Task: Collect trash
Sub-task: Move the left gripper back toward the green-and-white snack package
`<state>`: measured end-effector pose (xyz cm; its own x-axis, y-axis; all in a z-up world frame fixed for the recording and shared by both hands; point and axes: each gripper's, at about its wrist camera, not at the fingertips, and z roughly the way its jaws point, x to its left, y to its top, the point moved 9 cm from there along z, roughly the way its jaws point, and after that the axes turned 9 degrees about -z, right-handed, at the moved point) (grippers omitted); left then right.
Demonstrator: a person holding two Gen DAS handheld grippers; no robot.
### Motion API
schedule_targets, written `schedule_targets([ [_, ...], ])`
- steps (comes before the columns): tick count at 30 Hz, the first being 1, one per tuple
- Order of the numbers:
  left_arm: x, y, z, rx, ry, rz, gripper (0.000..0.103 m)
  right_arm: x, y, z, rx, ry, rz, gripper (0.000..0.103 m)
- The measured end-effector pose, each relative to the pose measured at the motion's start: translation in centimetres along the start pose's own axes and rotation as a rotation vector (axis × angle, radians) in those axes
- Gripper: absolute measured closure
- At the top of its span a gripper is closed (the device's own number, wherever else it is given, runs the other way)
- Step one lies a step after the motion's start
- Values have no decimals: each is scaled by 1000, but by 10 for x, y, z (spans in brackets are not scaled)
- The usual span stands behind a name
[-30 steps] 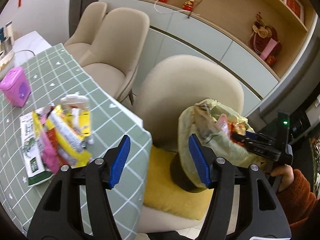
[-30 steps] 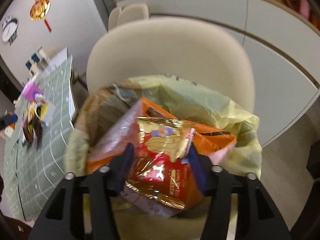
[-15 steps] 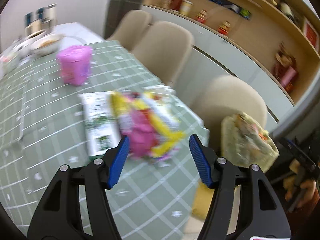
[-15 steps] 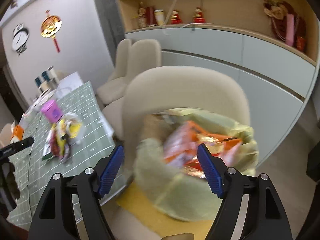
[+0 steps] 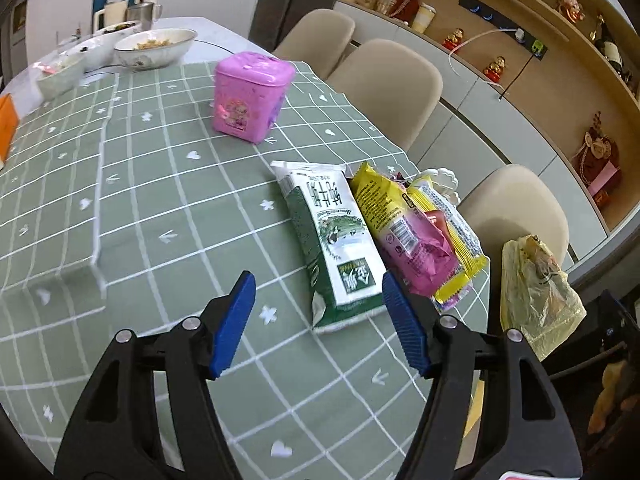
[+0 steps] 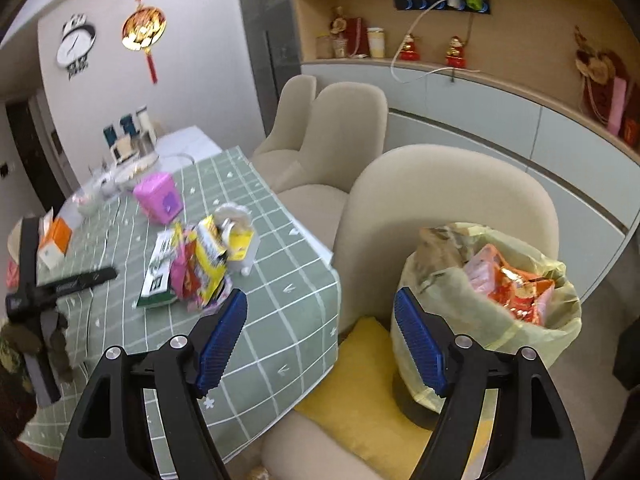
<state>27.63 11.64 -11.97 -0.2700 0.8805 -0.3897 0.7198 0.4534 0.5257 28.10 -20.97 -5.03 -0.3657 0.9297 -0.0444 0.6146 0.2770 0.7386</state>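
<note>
1. Over the green checked tablecloth (image 5: 160, 184), in the left wrist view, the left gripper (image 5: 318, 322) is hanging with its blue pads spread and nothing between them; its jaws have just been opening a little further.
2. Just beyond those pads, a pile of wrappers is lying near the table's edge: a green-and-white packet (image 5: 336, 240) flat on the cloth, with a yellow wrapper (image 5: 376, 204) and a pink wrapper (image 5: 420, 252) overlapping beside it on the right.
3. Farther back, a pink lidded box (image 5: 250, 96) is standing upright, and white bowls (image 5: 156, 46) are sitting at the far end of the table.
4. To the right, beyond the table's edge, a yellowish trash bag (image 5: 536, 292) is resting against a beige chair (image 5: 516, 204).
5. In the right wrist view, the right gripper (image 6: 320, 340) is hovering released and holding nothing, its jaws having just been opening wide.
6. To its right, the trash bag (image 6: 440, 292) is sitting open on the beige chair (image 6: 440, 196), over a yellow cushion (image 6: 360, 380), with orange and red wrappers (image 6: 516, 292) showing in its mouth.
7. To the left, the wrapper pile (image 6: 188, 268) is lying on the tablecloth (image 6: 280, 292), well apart from the bag, with a white-and-yellow carton (image 6: 240, 240) touching its far side.
8. At the left edge, the left gripper (image 6: 72, 282) is showing dark above the table; from this side I cannot tell its jaws.
</note>
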Motion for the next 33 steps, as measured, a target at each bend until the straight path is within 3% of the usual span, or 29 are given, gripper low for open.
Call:
schedule_targets([
  [4, -11, 8, 32, 30, 1, 10, 40, 17, -11, 3, 30, -8, -15, 31],
  [12, -27, 15, 85, 61, 160, 157, 40, 25, -28, 6, 78, -12, -36, 31],
  [16, -10, 12, 78, 73, 146, 143, 40, 33, -28, 15, 89, 4, -63, 31],
  [21, 24, 2, 61, 96, 146, 130, 40, 67, -18, 35, 94, 93, -131, 31],
  [25, 46, -3, 42, 113, 87, 58, 40, 111, -5, 58, 100, 177, -232, 42],
  [28, 53, -1, 20, 93, 35, 26, 40, 146, 4, 78, 101, 242, -279, 47],
  [33, 64, 2, -19, 34, 23, 38, 40, 197, 16, 124, 111, 353, -263, 47],
])
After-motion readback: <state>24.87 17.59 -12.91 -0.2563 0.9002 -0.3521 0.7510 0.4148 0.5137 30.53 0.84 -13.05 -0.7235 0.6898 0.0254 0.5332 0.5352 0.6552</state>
